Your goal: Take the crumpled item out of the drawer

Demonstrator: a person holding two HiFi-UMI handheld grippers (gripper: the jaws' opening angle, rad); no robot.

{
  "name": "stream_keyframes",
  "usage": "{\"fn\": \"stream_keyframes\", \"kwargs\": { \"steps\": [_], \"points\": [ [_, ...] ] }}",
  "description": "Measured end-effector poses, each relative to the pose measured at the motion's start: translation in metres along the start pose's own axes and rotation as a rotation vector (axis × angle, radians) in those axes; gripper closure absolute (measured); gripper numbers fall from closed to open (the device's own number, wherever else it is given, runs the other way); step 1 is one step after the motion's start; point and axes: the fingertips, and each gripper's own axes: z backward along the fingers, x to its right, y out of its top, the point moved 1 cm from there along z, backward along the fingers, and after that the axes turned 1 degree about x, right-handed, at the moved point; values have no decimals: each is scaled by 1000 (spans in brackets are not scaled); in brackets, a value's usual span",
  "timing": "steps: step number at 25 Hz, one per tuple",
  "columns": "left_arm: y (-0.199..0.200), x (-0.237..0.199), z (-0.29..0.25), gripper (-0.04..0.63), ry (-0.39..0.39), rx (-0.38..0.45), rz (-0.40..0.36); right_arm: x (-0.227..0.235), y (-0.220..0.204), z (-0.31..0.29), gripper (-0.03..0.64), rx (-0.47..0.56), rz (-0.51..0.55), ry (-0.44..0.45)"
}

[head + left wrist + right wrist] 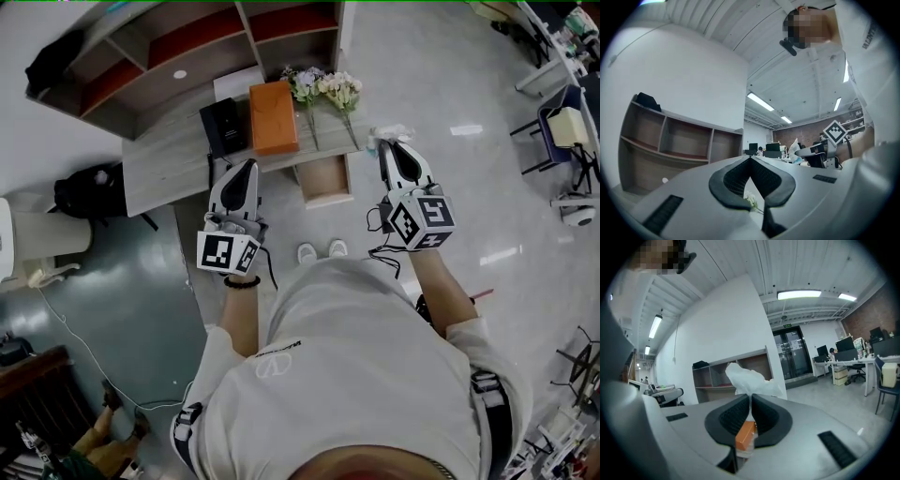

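Right gripper (pixel 751 398): jaws all but closed, pinching the white crumpled item (pixel 749 380), which bunches up above the pads. In the head view the item sits at this gripper's tip, clear of the open drawer (pixel 324 180) and off to its right, near the flowers (pixel 324 88) on the desk (pixel 161 169).

Left gripper (pixel 751 161): jaws closed tip to tip, nothing between them. It is held just left of the drawer, touching nothing.

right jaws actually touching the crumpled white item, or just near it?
Touching. The right gripper view shows the right gripper's jaws shut on the crumpled white item, which sticks up from between them.
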Motion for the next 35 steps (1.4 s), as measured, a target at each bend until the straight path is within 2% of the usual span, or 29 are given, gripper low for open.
{"fn": "stream_keyframes", "kwargs": {
  "steps": [5,16,35],
  "points": [
    [17,-8,2,595,16,39,0,9,22,15,601,45,30,-25],
    [30,-3,3,595,-26,51,-15,15,37,28,601,99,10,-74],
    [27,0,5,595,-33,42,-11,15,36,36,606,93,20,-91]
  ]
}}
